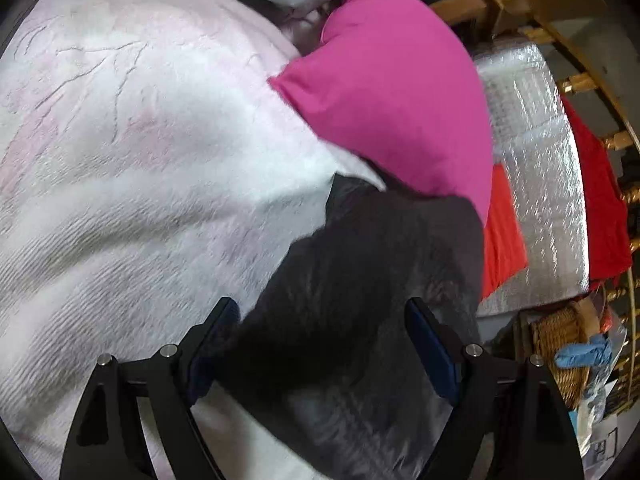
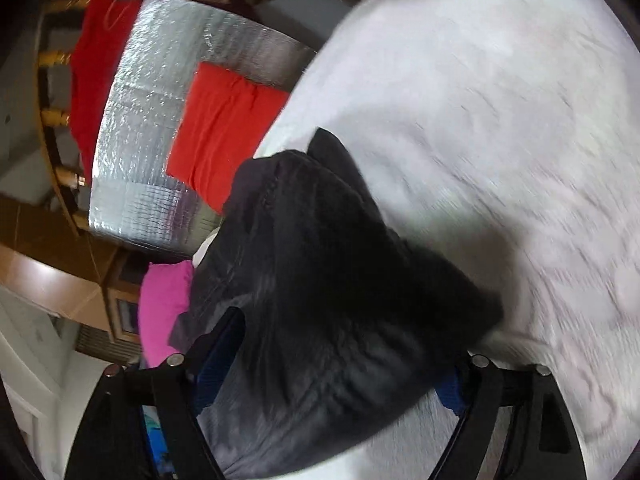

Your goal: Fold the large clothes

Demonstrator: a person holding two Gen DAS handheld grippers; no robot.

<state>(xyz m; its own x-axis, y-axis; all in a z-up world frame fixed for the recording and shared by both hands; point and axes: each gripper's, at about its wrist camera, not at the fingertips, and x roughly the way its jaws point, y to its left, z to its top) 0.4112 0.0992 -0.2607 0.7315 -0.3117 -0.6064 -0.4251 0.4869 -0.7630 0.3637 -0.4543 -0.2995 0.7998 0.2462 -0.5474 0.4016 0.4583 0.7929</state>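
Note:
A dark grey-black garment lies bunched on a pale pink-white bedspread. My left gripper is open, its blue-padded fingers standing on either side of the garment's near part, which lies between them. In the right wrist view the same garment is heaped up in front of my right gripper, which is open with the cloth filling the gap between its fingers. The right finger's tip is hidden under the cloth.
A magenta pillow lies beyond the garment. A silver foil mat carries a folded orange-red cloth and a red cloth. A wooden bed rail, a wicker basket and a blue glove are at the side.

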